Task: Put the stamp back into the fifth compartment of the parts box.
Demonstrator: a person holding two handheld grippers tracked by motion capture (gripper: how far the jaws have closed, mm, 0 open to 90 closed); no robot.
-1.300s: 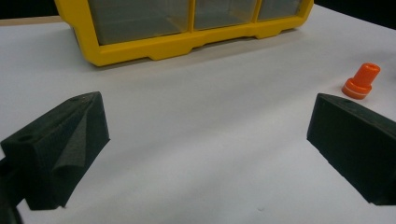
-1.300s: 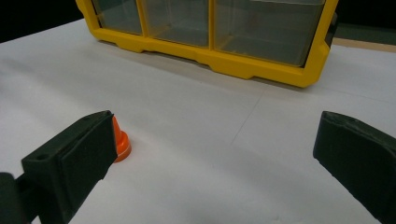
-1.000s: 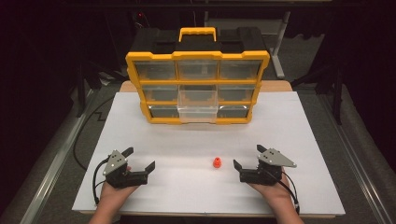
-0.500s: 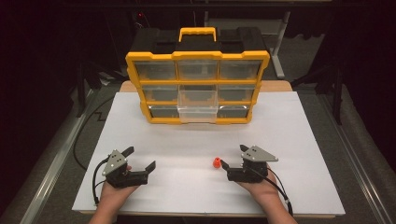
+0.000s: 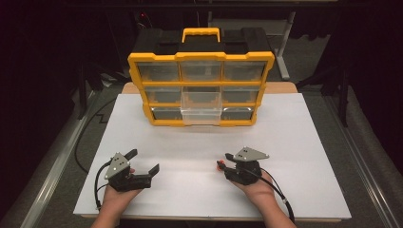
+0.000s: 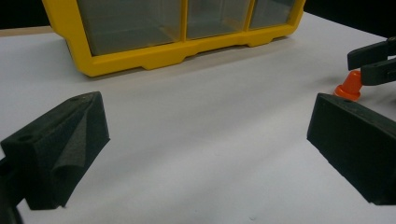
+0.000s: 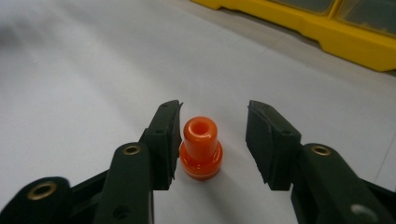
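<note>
right gripper open around upright orange plug, touching 1 jaw; center, then close gently. left gripper open, idle.

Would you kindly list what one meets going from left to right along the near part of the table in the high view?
Left gripper, open on the white sheet → small orange piece → right gripper, whose jaws sit either side of that piece, not closed on it.
</note>
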